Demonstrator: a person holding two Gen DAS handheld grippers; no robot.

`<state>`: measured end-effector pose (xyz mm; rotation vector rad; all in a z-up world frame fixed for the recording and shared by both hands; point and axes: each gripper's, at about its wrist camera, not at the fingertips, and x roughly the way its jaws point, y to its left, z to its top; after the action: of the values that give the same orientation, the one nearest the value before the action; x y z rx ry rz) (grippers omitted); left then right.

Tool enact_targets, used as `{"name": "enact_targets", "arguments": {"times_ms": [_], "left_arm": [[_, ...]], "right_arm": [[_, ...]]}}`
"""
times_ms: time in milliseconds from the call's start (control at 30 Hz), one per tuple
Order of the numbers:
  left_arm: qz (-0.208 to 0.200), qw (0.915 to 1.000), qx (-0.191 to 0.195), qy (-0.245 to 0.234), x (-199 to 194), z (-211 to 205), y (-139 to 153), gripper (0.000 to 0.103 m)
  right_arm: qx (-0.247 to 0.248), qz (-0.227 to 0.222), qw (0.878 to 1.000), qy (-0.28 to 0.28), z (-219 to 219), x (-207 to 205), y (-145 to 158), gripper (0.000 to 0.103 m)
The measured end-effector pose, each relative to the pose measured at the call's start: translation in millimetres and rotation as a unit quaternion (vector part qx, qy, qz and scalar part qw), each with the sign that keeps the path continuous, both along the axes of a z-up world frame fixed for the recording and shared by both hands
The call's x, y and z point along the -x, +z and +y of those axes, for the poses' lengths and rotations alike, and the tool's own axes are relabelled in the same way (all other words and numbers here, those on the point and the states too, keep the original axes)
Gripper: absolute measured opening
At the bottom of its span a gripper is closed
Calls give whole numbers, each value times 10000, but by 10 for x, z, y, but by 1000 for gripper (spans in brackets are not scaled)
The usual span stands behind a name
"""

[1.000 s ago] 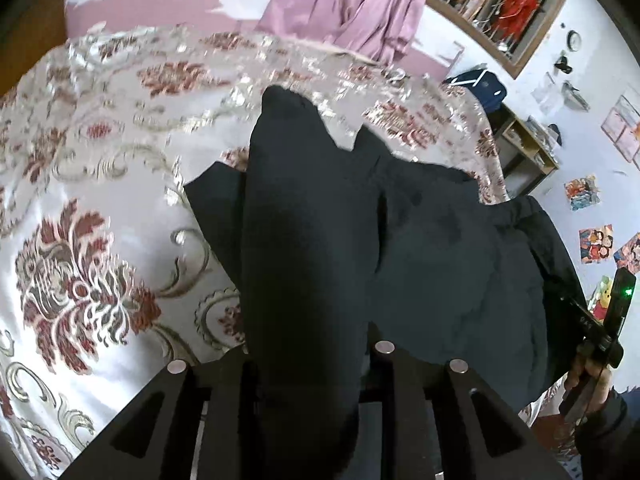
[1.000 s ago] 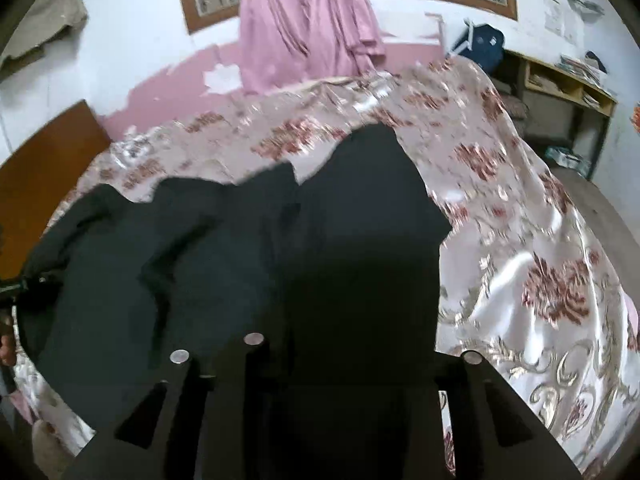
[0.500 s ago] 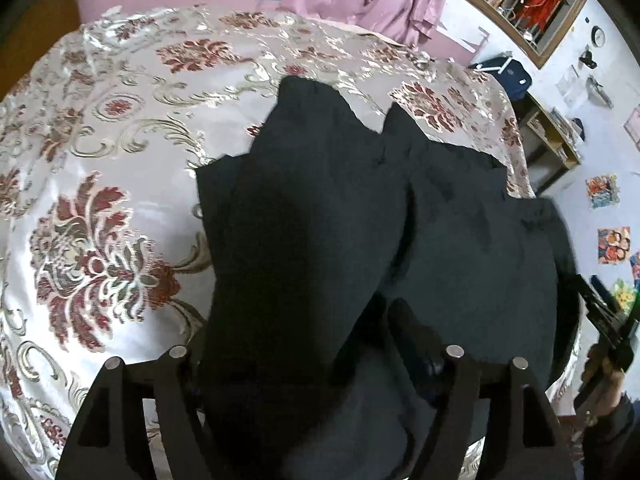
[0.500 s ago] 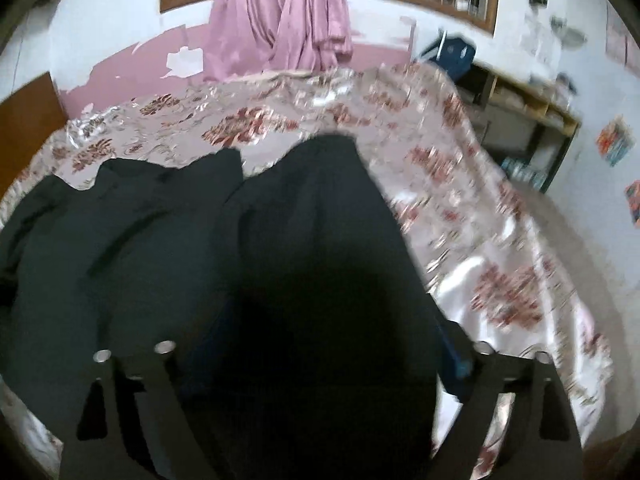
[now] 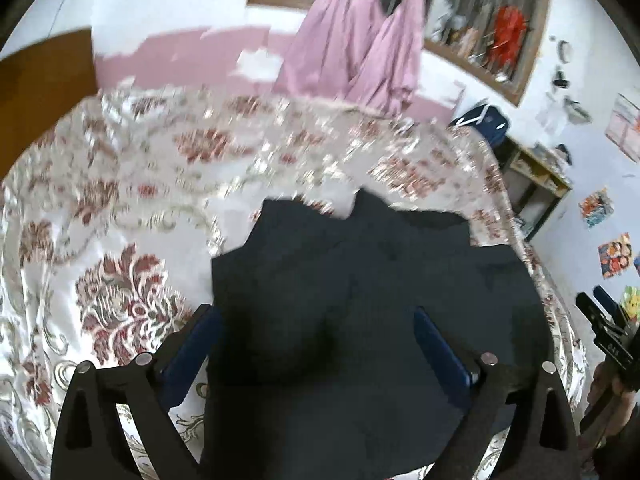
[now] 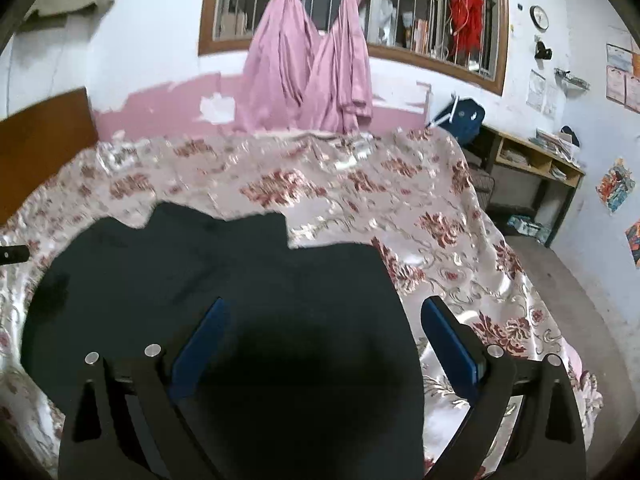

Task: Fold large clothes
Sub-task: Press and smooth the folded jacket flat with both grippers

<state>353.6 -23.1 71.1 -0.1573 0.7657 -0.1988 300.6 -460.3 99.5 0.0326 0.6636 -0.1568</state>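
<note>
A large black garment (image 5: pixel 360 288) lies folded over on the floral bedspread (image 5: pixel 120 200); it also shows in the right wrist view (image 6: pixel 240 280). My left gripper (image 5: pixel 316 320) is open, its blue-padded fingers (image 5: pixel 192 344) spread on either side of the cloth's near edge, just above it. My right gripper (image 6: pixel 324 320) is open too, its blue pads (image 6: pixel 448 340) wide apart over the garment's right part. Neither holds the cloth. The right gripper shows at the right edge of the left wrist view (image 5: pixel 608 332).
The bed fills the middle, with a wooden headboard (image 6: pixel 40 140) at the left. Pink curtains (image 6: pixel 308 72) hang at a barred window behind. A shelf desk (image 6: pixel 532 160) and bare floor (image 6: pixel 568 300) lie to the right of the bed.
Both grippers have opened and let go of the black garment, which now lies on the bed. Both have lifted and tilted up, showing more of the wall and window.
</note>
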Motion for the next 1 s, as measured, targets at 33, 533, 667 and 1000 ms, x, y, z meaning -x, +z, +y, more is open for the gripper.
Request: {"name": "enact_targets", "arguments": {"times_ms": [33,533,667,1000], "left_arm": [[-179,9998,-31,-31,84,-31,60,102],[-1976,9799,-28,-285,1354,-291,465,103],[-2248,9739,-121,-275,1630,-322,438,103],[-2312,9728,-144,2,2042,-280,272,103]], "right_arm": [[-14,-87,10000,18,22,54,28,96],[-65,-1143,9933,175,394,1108,554,101],[-21,-1352,9906,211,518,1357,628,101],[151,-1828,9827,239,822,1956,669,101]]}}
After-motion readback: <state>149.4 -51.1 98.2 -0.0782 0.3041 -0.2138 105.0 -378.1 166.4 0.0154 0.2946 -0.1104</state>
